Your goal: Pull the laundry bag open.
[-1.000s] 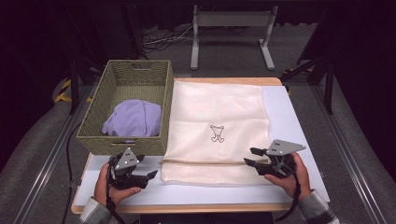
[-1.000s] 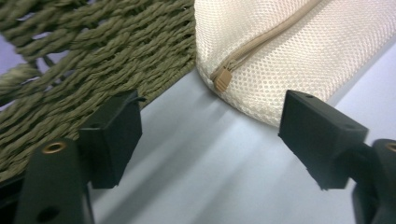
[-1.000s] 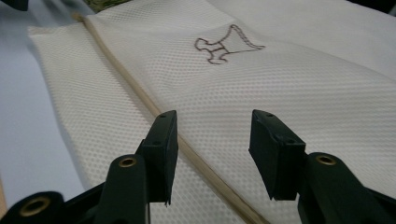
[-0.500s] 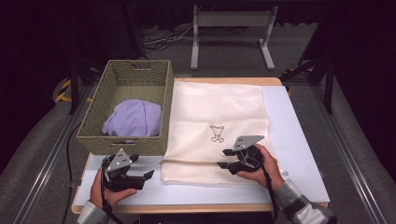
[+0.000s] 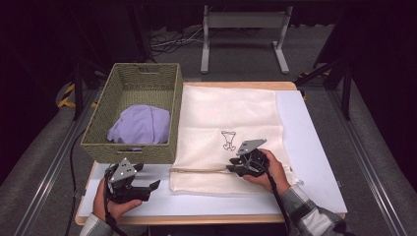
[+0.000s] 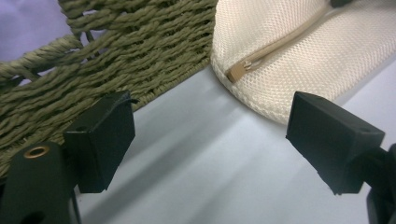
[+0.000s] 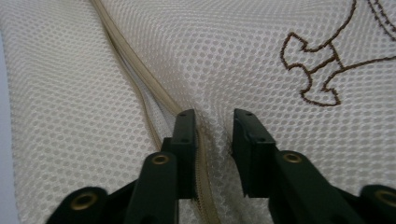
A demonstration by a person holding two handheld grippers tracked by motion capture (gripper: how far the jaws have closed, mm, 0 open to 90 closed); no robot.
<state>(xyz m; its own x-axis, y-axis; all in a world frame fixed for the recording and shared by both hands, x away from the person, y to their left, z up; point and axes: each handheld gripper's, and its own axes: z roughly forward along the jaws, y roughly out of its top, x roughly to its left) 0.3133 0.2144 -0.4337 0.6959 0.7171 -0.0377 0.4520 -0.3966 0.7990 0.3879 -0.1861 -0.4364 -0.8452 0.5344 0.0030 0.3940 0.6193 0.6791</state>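
A cream mesh bag point(image 5: 231, 113) with a small brown embroidered figure lies flat on the white mat point(image 5: 305, 147). Its tan zipper point(image 5: 196, 170) runs along the near edge. My right gripper point(image 5: 228, 168) rests on the bag at the zipper. Its jaws have just been closing, and in the right gripper view point(image 7: 214, 126) a puckered fold of mesh point(image 7: 233, 56) is pinched between them beside the zipper point(image 7: 126, 56). My left gripper point(image 5: 147, 183) is at the front left, its jaws just widened and open, nothing between them point(image 6: 212, 135). It faces the zipper's end point(image 6: 238, 71).
A green woven basket point(image 5: 129, 152) stands left of the bag, with a lavender cloth point(image 5: 140, 124) inside. Its wall point(image 6: 140, 56) is close ahead of the left gripper. The mat's right side is bare. A metal stand point(image 5: 243, 34) is on the floor beyond the table.
My right gripper has moved left along the bag's near edge to the zipper and its jaws have narrowed onto the mesh. The left hand has stayed in place.
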